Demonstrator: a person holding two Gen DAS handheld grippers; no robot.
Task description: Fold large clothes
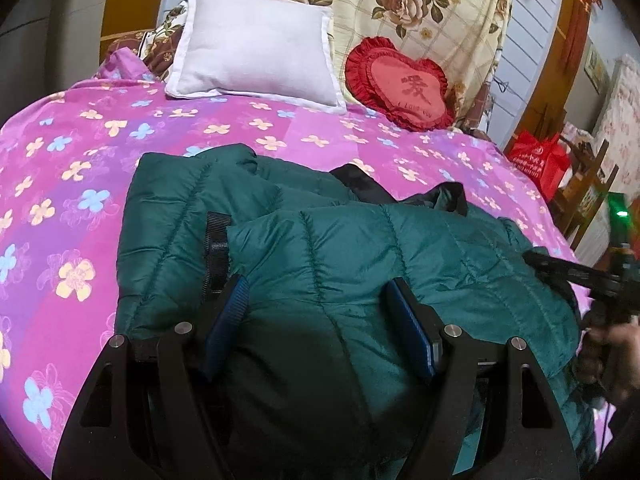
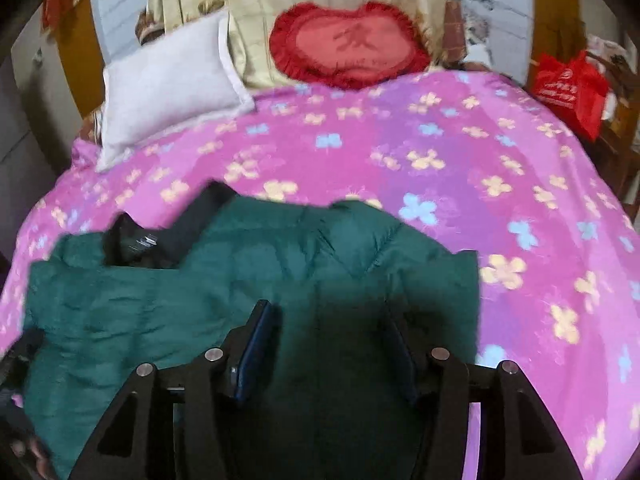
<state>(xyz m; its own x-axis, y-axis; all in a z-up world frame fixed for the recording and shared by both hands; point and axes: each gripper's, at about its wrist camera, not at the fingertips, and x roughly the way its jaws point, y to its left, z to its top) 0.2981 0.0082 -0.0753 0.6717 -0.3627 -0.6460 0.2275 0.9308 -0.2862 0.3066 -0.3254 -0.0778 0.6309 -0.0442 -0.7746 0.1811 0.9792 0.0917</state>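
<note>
A dark green quilted jacket (image 1: 340, 248) lies partly folded on the pink flowered bedsheet (image 1: 60, 200), its black lining showing at the collar (image 1: 360, 184). My left gripper (image 1: 318, 312) straddles a thick fold at the jacket's near edge, and the fabric fills the gap and bulges against both blue pads. In the right wrist view the jacket (image 2: 240, 280) is slightly blurred. My right gripper (image 2: 328, 332) holds its near right part, with dark fabric packed between the pads. The right gripper's black body (image 1: 592, 276) and a hand (image 1: 612, 344) show at the jacket's right edge.
A white pillow (image 1: 256, 48) and a red heart cushion (image 1: 400, 84) lie at the head of the bed against a cream rose-print quilt (image 1: 420, 0). A red bag (image 1: 540, 160) and a wooden chair (image 1: 588, 192) stand beyond the bed's right edge. Bare sheet surrounds the jacket.
</note>
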